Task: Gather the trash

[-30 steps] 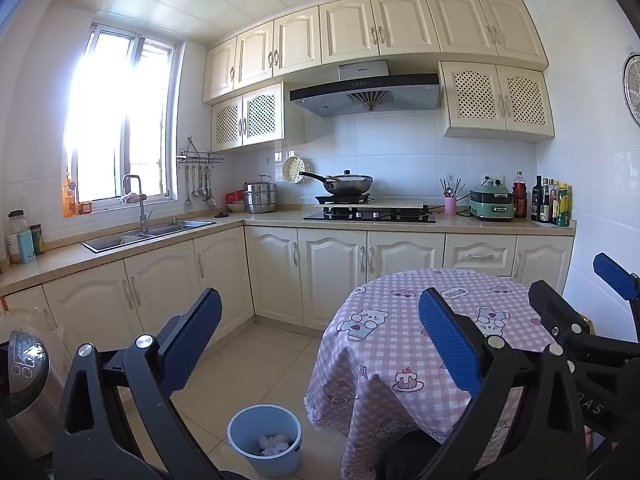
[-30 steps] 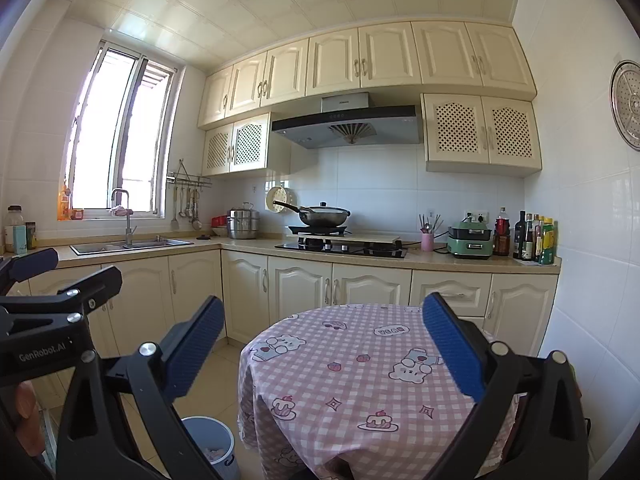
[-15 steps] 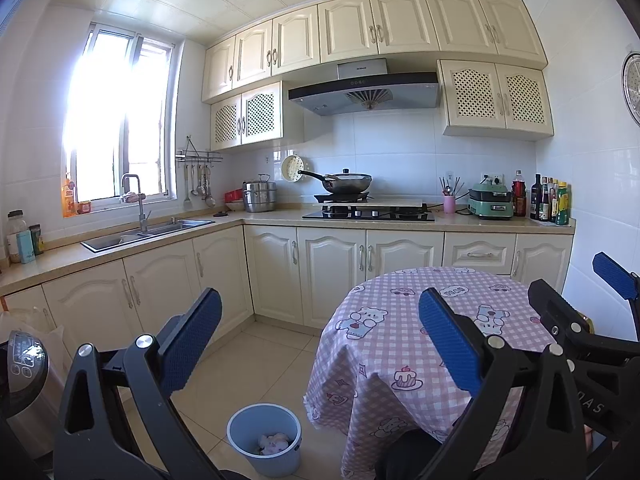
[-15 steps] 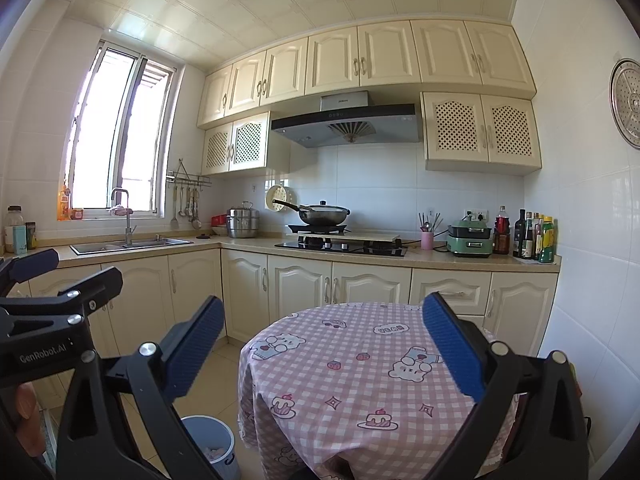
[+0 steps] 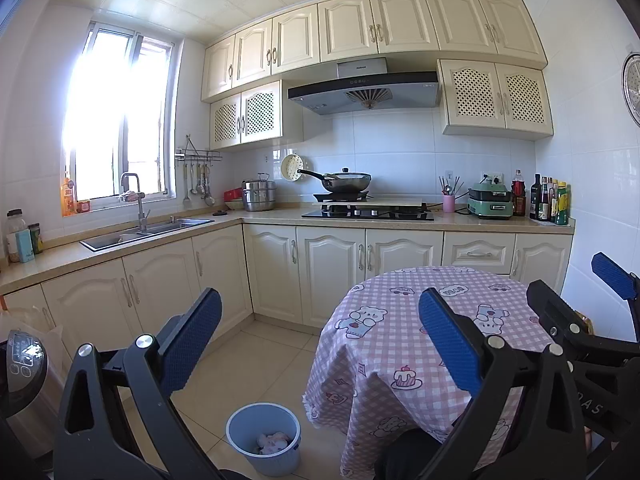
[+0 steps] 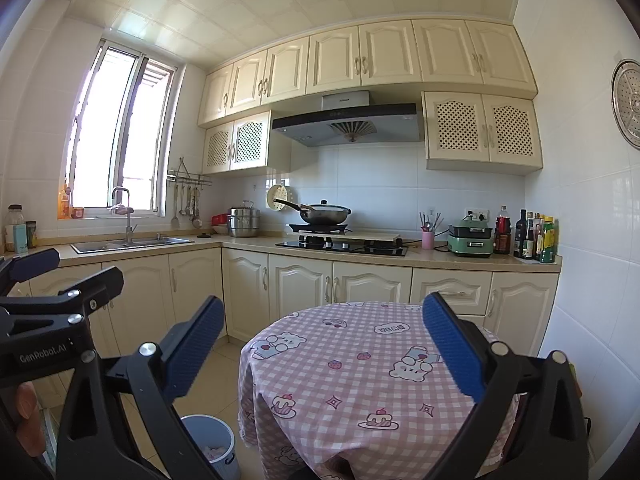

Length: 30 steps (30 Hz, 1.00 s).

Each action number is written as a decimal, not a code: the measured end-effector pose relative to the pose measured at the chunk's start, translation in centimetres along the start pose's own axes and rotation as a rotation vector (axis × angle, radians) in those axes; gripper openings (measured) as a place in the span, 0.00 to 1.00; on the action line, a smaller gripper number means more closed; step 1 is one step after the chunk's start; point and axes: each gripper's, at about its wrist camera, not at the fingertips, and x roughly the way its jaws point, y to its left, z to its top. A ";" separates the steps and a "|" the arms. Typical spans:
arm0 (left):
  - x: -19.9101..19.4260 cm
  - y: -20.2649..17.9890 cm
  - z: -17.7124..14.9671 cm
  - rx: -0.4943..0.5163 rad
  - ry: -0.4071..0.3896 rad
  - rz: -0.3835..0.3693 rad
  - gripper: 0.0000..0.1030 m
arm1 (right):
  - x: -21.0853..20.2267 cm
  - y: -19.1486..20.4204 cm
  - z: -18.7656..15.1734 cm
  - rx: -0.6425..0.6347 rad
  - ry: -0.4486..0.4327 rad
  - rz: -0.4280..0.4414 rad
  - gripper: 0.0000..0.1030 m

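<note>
A light blue trash bin point(image 5: 264, 436) stands on the floor left of the round table point(image 5: 400, 344), with crumpled white and pink trash point(image 5: 274, 442) inside. The bin also shows in the right wrist view point(image 6: 212, 442). The table wears a pink checked cloth point(image 6: 360, 376) with nothing on it. My left gripper point(image 5: 320, 336) is open and empty, held high over the floor and table edge. My right gripper point(image 6: 324, 344) is open and empty above the table. The right gripper's fingers show at the left view's right edge point(image 5: 612, 276).
Cream cabinets and an L-shaped counter point(image 5: 160, 236) run along the back and left, with a sink point(image 5: 148, 232), stove and wok point(image 5: 348, 180), and bottles point(image 5: 548, 204). A grey appliance point(image 5: 24, 372) stands at the left. Tiled floor point(image 5: 256, 360) lies between cabinets and table.
</note>
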 end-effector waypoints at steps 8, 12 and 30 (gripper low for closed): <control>0.0 0.0 -0.1 -0.001 0.001 0.000 0.93 | 0.2 0.1 -0.5 0.000 0.003 0.004 0.95; 0.0 0.0 0.0 0.000 0.000 0.000 0.93 | 0.2 0.0 -0.5 0.000 0.003 0.005 0.95; 0.4 0.8 -0.5 0.007 0.008 -0.009 0.93 | 0.6 -0.1 -0.4 0.000 0.009 0.009 0.95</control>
